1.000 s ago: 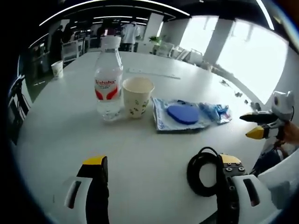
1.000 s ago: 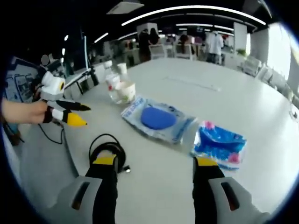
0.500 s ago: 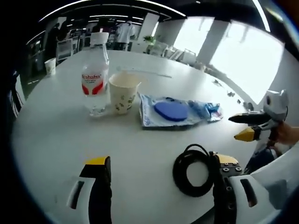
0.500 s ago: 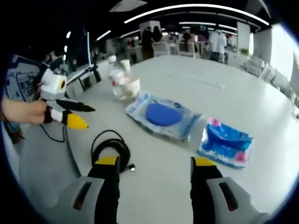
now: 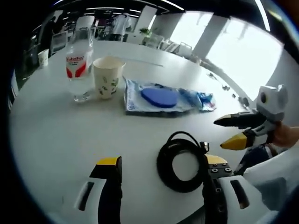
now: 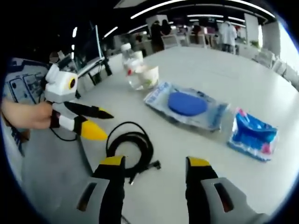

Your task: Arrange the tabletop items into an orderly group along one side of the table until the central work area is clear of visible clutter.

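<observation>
Left gripper view: the left gripper (image 5: 159, 170) stands wide open and empty, its jaws straddling the near part of the coiled black cable (image 5: 181, 160). Beyond the cable lie the blue packet (image 5: 156, 97), paper cup (image 5: 107, 77) and water bottle (image 5: 78, 65), already lined up.

Right gripper view: the right gripper (image 6: 154, 168) gapes empty, just beside the cable (image 6: 132, 148). Beyond it lie the packet (image 6: 187, 106) and a smaller blue pouch (image 6: 254, 134).

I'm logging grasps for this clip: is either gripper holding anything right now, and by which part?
Nothing is held. The left gripper and right gripper are both open, above the white table near the coiled black cable.
</observation>
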Available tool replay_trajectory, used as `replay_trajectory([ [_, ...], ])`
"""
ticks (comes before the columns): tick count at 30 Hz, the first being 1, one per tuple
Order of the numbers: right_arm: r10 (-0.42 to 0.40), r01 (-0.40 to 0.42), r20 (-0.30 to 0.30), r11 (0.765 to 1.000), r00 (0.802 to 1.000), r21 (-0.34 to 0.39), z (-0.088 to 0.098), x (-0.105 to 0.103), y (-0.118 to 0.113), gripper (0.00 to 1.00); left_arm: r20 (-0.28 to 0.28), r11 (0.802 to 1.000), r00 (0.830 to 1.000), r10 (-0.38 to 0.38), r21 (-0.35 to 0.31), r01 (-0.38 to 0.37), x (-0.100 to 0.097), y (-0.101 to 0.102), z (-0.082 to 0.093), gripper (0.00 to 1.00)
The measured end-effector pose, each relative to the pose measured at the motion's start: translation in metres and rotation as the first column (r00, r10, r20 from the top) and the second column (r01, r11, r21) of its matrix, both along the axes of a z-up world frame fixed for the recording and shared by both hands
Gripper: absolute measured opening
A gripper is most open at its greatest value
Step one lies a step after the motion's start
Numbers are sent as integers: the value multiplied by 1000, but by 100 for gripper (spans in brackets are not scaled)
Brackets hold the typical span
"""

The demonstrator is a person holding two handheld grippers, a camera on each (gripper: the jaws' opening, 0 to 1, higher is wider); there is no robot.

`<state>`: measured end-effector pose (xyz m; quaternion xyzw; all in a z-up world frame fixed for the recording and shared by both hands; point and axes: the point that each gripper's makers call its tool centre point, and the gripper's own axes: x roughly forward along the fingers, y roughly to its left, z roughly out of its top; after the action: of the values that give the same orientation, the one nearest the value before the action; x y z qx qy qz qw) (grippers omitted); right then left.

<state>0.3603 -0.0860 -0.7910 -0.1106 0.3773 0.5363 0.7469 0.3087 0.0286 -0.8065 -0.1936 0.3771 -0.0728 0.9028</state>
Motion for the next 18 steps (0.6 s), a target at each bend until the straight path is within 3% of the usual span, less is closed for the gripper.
replay_trajectory([
  [9, -23, 21, -32, 999, 999, -50, -18, -14, 3, 43, -8, 1000, 1000, -21, -17, 21, -3, -13, -6, 52],
  [14, -57, 52, -99, 997, 993, -56, -27, -25, 5, 35, -12, 999, 999, -30, -18, 29, -5, -17, -7, 43],
  [18, -98, 88, -154, 994, 983, -69, -35, -31, 5, 29, -20, 998, 1000, -24, -62, 22, -5, -25, -10, 40],
])
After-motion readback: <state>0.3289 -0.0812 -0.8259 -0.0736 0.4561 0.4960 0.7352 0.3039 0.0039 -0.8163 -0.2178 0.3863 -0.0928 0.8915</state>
